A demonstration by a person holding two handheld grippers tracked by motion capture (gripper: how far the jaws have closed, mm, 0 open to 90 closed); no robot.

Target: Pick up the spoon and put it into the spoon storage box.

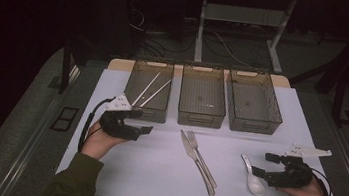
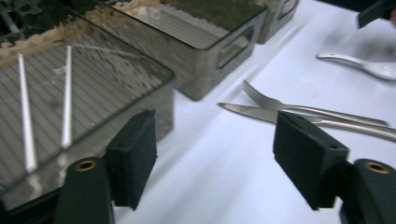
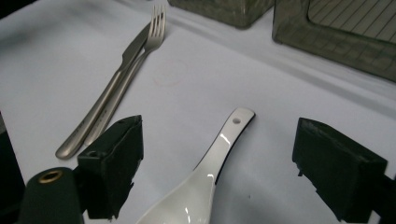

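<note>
Both jaws wide (right gripper (image 3: pixel 217 163)), white spoon (image 3: pixel 205 182) lying between, untouched.

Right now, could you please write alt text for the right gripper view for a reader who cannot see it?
A white ceramic spoon lies on a white table between the open black jaws of the right gripper, untouched. Farther off to the left, a fork and knife lie side by side; grey bins stand behind.

No text, label, brand, number or sign can be read anywhere, neither on the cutlery, the bins nor the white surface (image 1: pixel 154 161).
</note>
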